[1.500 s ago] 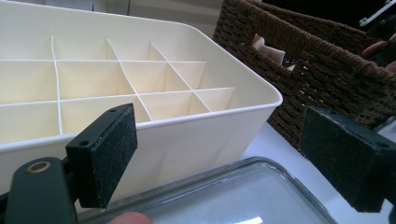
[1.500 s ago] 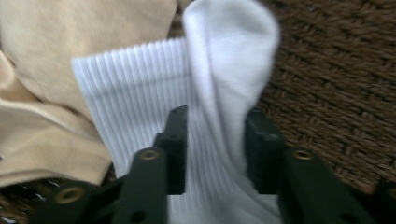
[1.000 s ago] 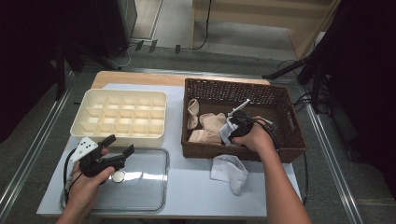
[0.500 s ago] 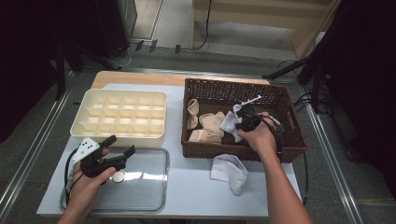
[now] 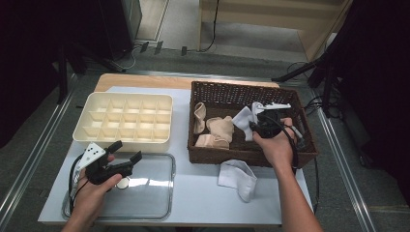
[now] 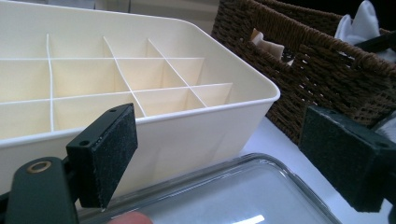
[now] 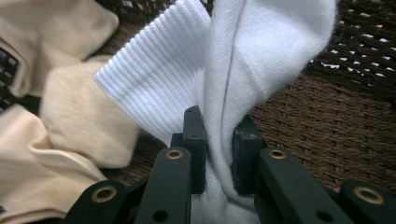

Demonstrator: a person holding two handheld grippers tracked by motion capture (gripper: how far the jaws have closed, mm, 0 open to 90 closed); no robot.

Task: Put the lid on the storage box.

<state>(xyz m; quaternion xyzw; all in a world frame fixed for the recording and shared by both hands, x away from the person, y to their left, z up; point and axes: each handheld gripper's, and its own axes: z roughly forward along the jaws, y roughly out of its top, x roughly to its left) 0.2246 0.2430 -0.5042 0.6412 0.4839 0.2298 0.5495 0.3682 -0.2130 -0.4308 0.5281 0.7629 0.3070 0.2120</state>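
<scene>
Two grippers are seen at the near edge of the white table (image 5: 193,193), each held in one of the person's hands. The left gripper (image 5: 126,151) is held low over the clear lid (image 5: 145,198) that lies flat at the near left corner; its jaws are spread wide apart and nothing is gripped between them. In the left gripper view the two black pads (image 6: 109,154) are seen well apart, with the lid's rounded corner below them and the wall of the cream divided tray (image 6: 196,121) just beyond.

Just right of the lid, a second white sock (image 5: 237,178) is laid crumpled on the table, touching the near wall of the wicker basket (image 5: 227,92). The right hand (image 5: 275,147) is rested over that near wall, and the right gripper (image 5: 255,122) is held inside the basket. Its jaws are closed tightly on a white sock (image 7: 233,79), which is pinched at a fold so that the ribbed cuff is fanned out to the left and the rest is raised above the basket floor. In the high view the same sock is seen as a white bunch at the gripper's tip, in the middle of the basket.

Three beige socks (image 5: 217,130) are lain in the basket's left half, just beside the held sock but not clamped. Farther left, the cream divided tray is set with its compartments unfilled, close to the basket. Beyond both, a wooden board (image 5: 145,82) is seen along the far edge of the table.
</scene>
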